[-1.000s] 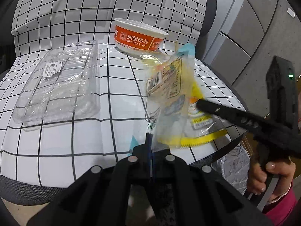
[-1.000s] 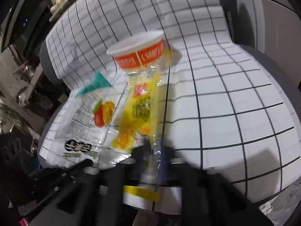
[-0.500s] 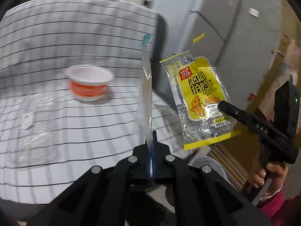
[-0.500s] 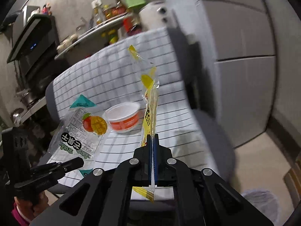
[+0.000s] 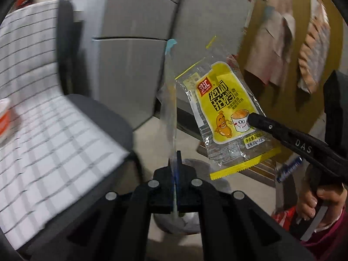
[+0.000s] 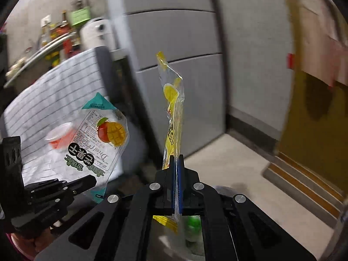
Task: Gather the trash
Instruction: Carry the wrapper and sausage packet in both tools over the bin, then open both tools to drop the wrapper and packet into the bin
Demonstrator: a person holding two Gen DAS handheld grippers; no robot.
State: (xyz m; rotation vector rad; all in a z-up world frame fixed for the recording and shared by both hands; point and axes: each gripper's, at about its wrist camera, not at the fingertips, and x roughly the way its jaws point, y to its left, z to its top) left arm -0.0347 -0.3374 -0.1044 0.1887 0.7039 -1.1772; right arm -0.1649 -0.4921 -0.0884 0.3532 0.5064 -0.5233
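Note:
My left gripper (image 5: 175, 161) is shut on the bottom edge of a clear dried-mango wrapper (image 5: 170, 113), seen edge-on with its teal tip up. In the right wrist view that mango wrapper (image 6: 100, 139) hangs upright from the left gripper (image 6: 91, 179). My right gripper (image 6: 176, 158) is shut on a yellow sausage wrapper (image 6: 174, 113), also edge-on. The left wrist view shows this yellow wrapper (image 5: 226, 117) face-on, pinched by the right gripper (image 5: 252, 118). Both wrappers are held in the air beside the chair. An orange-and-white bowl (image 6: 58, 137) stays on the chair.
A chair with a checked cloth (image 5: 43, 141) stands at the left. A grey fridge (image 6: 174, 43) is behind. Below the grippers a lined bin (image 5: 191, 224) shows partly, with something green (image 6: 192, 224) inside. Steps (image 6: 304, 180) and a yellow door lie to the right.
Both grippers swung away from the chair seat towards the fridge and floor, rising a little, each carrying its wrapper. The clear tray has left view; the bowl is at the edge.

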